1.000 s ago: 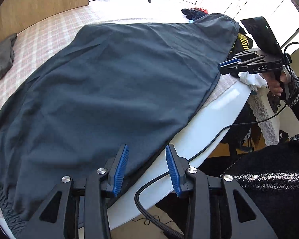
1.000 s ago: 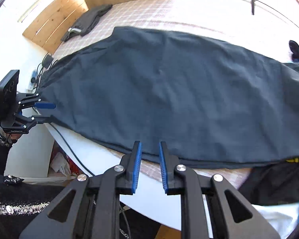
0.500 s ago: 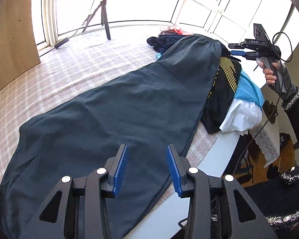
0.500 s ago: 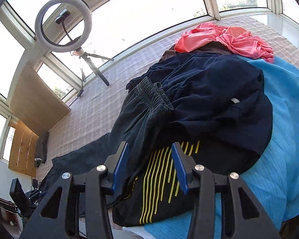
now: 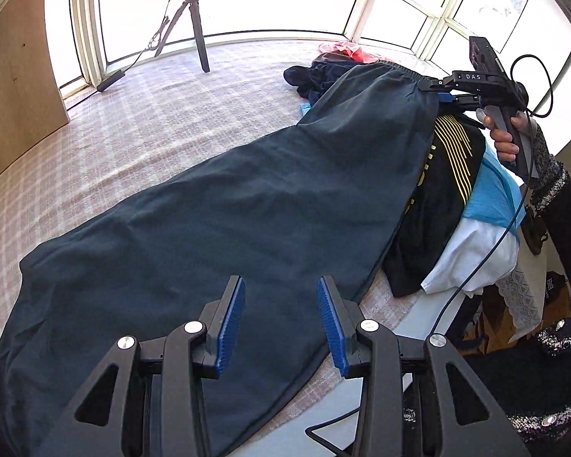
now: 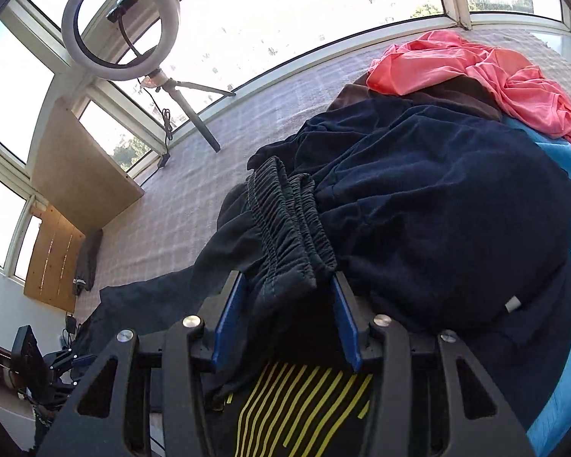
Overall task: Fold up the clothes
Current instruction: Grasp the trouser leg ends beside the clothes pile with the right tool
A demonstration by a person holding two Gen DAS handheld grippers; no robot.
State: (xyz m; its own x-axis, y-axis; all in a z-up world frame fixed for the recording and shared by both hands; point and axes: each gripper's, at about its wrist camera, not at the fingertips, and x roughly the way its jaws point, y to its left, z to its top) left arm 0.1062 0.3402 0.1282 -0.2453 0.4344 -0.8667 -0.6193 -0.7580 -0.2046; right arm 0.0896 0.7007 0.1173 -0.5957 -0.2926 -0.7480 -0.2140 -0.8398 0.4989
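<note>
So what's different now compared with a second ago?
The right gripper left the trousers' near edge, swung to the waist end and now straddles the elastic waistband, jaws open, not yet clamped. The left gripper moved from the table edge over the dark trousers, open and holding nothing. The trousers stayed spread flat; the clothes pile and ring light look untouched.

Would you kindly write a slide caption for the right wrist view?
Right gripper, fingers open, straddles the elastic waistband of dark trousers beside a pile of clothes.
</note>
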